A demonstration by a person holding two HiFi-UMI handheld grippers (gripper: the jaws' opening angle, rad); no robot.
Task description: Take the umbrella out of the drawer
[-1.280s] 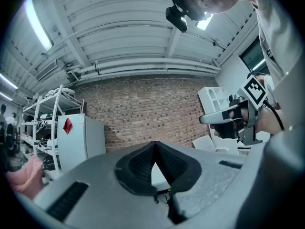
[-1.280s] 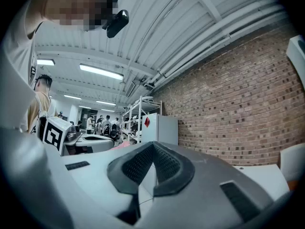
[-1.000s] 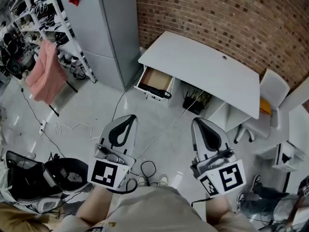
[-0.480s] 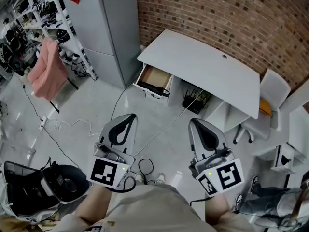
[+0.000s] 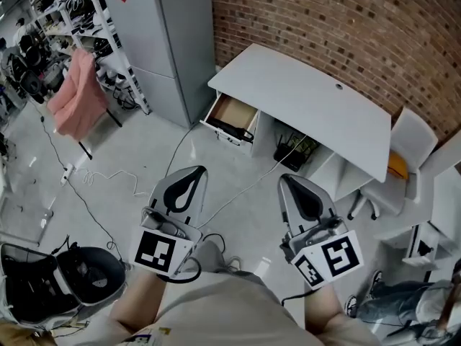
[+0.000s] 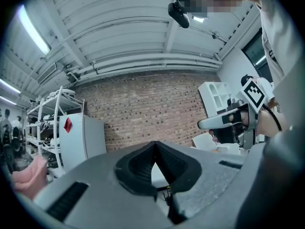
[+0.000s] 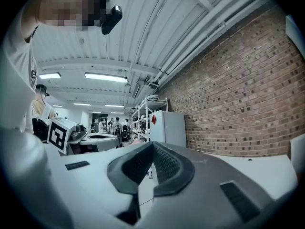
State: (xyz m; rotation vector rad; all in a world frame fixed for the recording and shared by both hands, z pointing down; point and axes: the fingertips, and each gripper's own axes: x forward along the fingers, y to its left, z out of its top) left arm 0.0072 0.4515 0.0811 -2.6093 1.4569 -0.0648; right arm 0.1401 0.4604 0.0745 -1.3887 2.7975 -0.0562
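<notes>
In the head view a white desk (image 5: pixel 310 99) stands against the brick wall, its left drawer (image 5: pixel 232 114) pulled open. A black umbrella (image 5: pixel 235 130) lies along the drawer's front edge. My left gripper (image 5: pixel 193 171) and right gripper (image 5: pixel 287 180) are held side by side over the floor, well short of the desk, both pointing at it. Each is shut, with nothing between the jaws. In the left gripper view the left gripper (image 6: pixel 155 143) aims at the desk and brick wall. In the right gripper view the right gripper (image 7: pixel 152 145) shows its jaws closed to a point.
A tall grey cabinet (image 5: pixel 173 42) stands left of the desk, with a pink cloth (image 5: pixel 75 96) on a rack beside it. Cables (image 5: pixel 108 180) trail over the floor. A black basket (image 5: pixel 294 150) sits under the desk, a white chair (image 5: pixel 407 139) to its right, a black bag (image 5: pixel 83 272) lower left.
Both grippers have moved a little forward toward the desk as the person steps closer. The floor things at lower left have slid back in view. Jaws stay shut.
</notes>
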